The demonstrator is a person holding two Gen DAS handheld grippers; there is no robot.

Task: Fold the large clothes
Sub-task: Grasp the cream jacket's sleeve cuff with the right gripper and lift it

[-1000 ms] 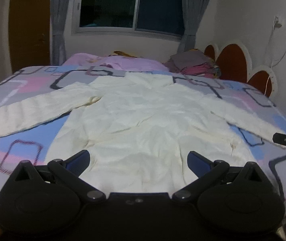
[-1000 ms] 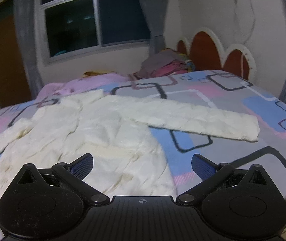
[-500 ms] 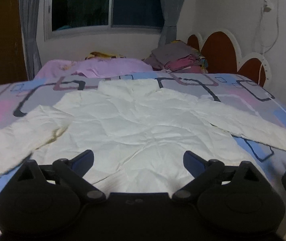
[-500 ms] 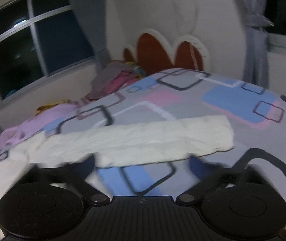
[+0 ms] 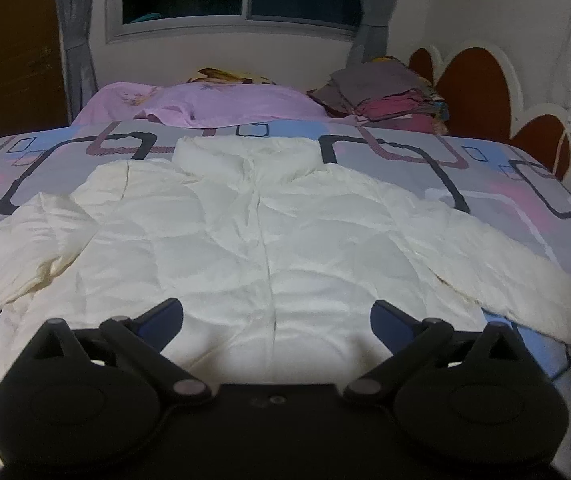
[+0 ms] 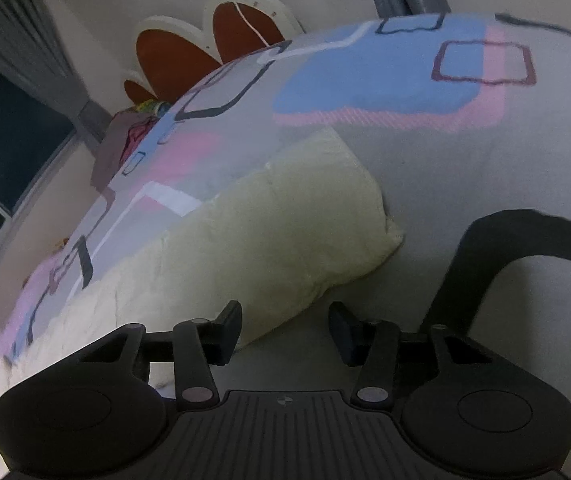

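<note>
Lying flat, front up on the bed (image 5: 525,184), the jacket (image 5: 261,240) is unfolded. My right tool (image 6: 285,330), partly open and empty, nears its sleeve cuff (image 6: 325,216); left tool (image 5: 275,320) wide open, empty. Next: grip the cuff, fold inward.

The cream jacket (image 5: 261,240) lies spread flat across the patterned bed (image 5: 525,184), nothing on top of it. A stack of folded clothes (image 5: 385,96) and a purple blanket (image 5: 213,104) crowd the far edge; bare sheet lies open past the sleeve cuff (image 6: 325,216)
</note>
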